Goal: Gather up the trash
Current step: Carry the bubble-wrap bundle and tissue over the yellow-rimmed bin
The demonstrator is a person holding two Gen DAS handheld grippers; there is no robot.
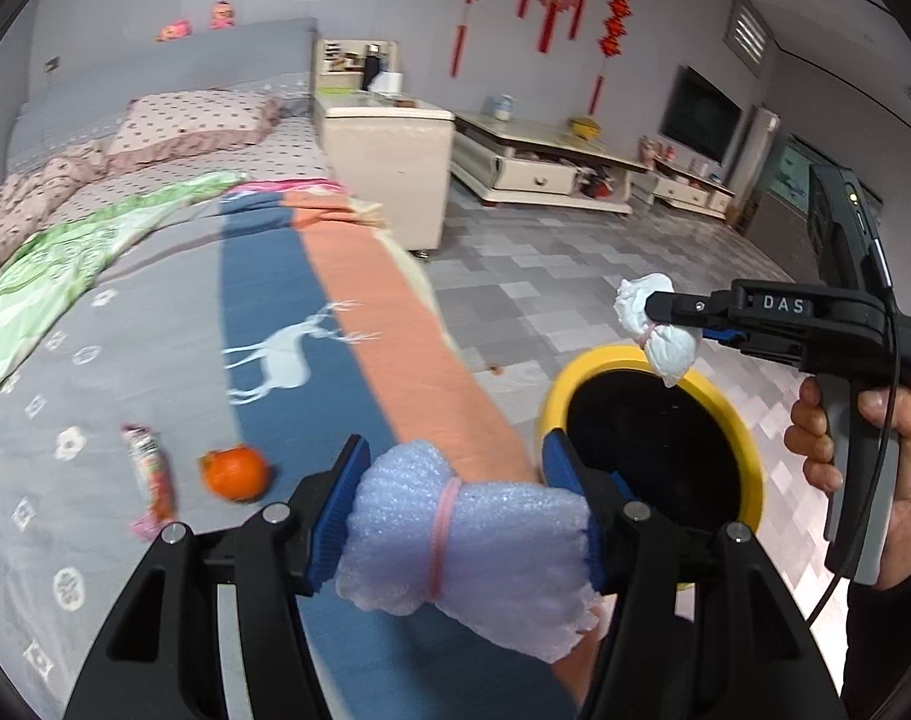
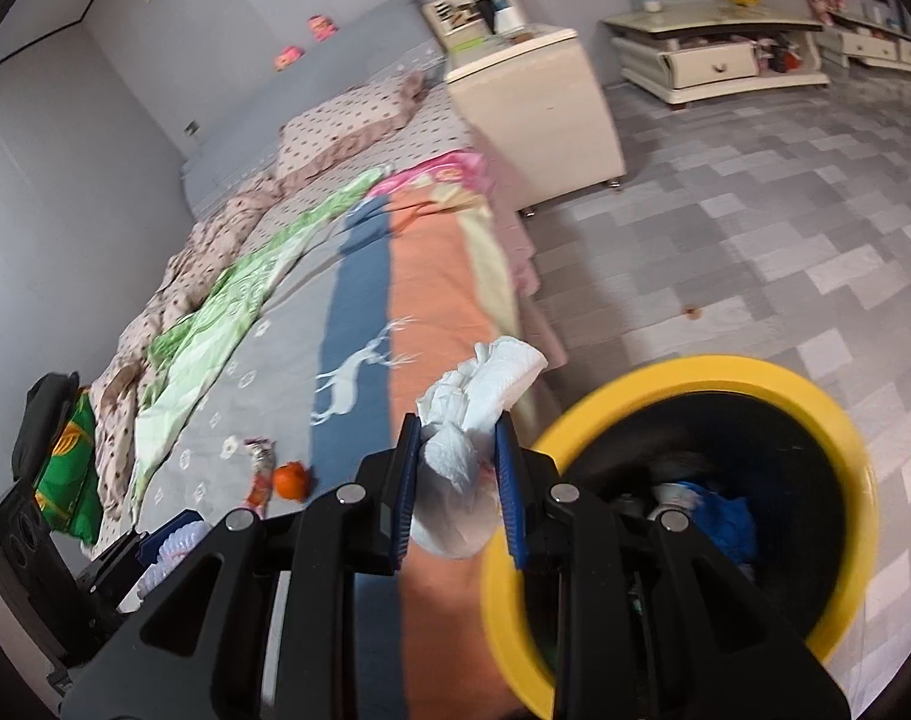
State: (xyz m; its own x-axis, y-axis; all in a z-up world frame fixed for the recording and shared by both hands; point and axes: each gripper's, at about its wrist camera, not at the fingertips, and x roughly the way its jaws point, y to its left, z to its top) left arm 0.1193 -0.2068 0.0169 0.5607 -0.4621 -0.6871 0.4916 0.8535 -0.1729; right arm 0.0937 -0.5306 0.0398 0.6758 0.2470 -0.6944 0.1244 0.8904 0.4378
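My left gripper [image 1: 455, 480] is shut on a roll of white foam wrap [image 1: 461, 546] tied with a pink band, held over the bed's edge just left of the bin. My right gripper [image 2: 458, 456] is shut on a crumpled white tissue wad [image 2: 473, 420]; in the left wrist view that tissue wad [image 1: 659, 330] hangs above the rim of the yellow-rimmed black trash bin [image 1: 749, 462]. The bin [image 2: 839, 420] stands on the floor beside the bed and holds some trash. A snack wrapper [image 1: 149, 474] and an orange [image 1: 234, 474] lie on the bed.
The bed [image 1: 155, 330] carries a grey, blue and orange deer blanket, a green quilt and a pillow. A cream cabinet [image 1: 389, 168] stands past the bed and a low TV stand [image 1: 545, 162] by the far wall. Grey tiled floor [image 1: 575, 276] spreads to the right.
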